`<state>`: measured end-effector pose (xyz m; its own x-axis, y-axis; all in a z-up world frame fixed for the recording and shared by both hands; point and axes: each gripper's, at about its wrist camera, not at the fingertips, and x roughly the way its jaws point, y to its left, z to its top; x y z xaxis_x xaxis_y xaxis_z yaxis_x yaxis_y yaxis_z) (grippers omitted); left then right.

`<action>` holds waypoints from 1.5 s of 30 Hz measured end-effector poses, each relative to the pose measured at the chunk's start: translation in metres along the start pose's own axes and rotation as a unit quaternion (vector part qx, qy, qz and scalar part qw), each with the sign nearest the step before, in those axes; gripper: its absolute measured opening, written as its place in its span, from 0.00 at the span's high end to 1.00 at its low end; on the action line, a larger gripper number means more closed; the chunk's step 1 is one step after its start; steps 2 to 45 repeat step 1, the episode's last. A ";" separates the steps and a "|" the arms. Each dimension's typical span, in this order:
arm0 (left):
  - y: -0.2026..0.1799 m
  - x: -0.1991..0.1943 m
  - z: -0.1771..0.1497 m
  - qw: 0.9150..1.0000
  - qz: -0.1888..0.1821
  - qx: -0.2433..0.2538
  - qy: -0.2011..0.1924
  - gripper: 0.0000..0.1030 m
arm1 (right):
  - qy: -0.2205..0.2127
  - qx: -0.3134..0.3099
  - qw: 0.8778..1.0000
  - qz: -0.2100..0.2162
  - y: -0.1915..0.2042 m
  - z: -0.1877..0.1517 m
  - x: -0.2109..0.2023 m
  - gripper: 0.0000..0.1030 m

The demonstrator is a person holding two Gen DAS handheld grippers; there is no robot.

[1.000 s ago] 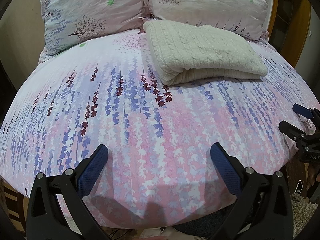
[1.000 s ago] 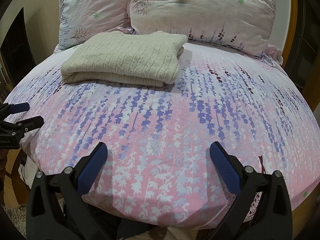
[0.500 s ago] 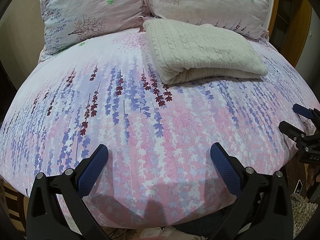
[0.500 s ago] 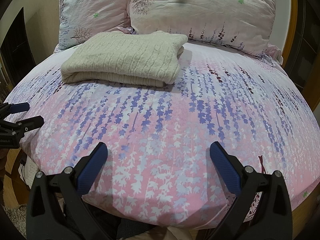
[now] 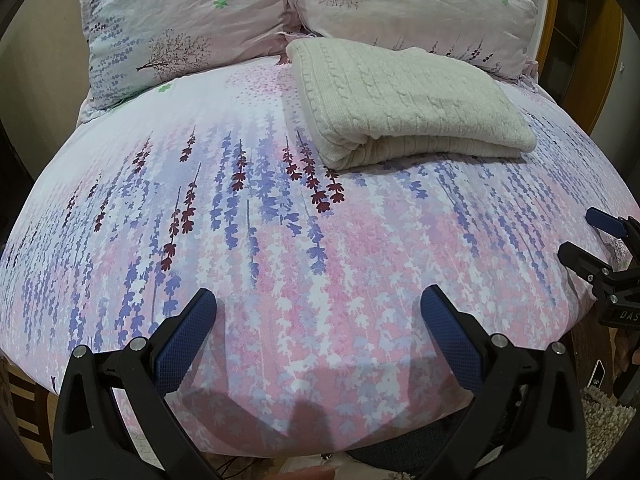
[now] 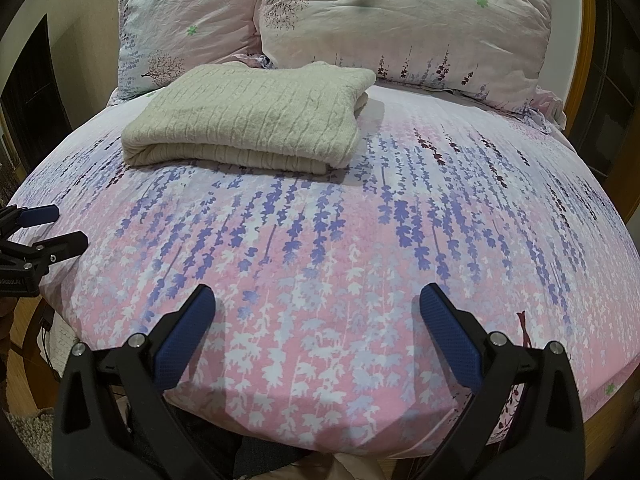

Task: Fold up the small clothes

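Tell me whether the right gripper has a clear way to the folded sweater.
Probably yes. The right gripper is open over the bedspread, and nothing lies between it and the sweater ahead to its left. The left gripper stays off to the side.

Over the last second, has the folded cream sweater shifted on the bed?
No. The sweater keeps its place before the pillows in both views.

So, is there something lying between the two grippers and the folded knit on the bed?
Nothing visible. Only bare floral bedsheet lies between the open left gripper, the open right gripper and the folded cream knit, which rests near the pillows.
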<state>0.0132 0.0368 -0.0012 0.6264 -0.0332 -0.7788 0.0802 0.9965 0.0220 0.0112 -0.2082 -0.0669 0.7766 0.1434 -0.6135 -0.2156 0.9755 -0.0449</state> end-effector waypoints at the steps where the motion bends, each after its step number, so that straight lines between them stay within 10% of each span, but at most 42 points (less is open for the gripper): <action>1: 0.000 0.000 0.000 1.000 0.000 0.000 0.000 0.01 | 0.000 0.000 1.000 0.000 0.000 0.000 0.000 0.02; 45: 0.000 0.000 0.000 1.000 0.000 0.000 0.000 0.01 | 0.000 0.000 1.000 0.000 0.000 0.000 0.000 0.02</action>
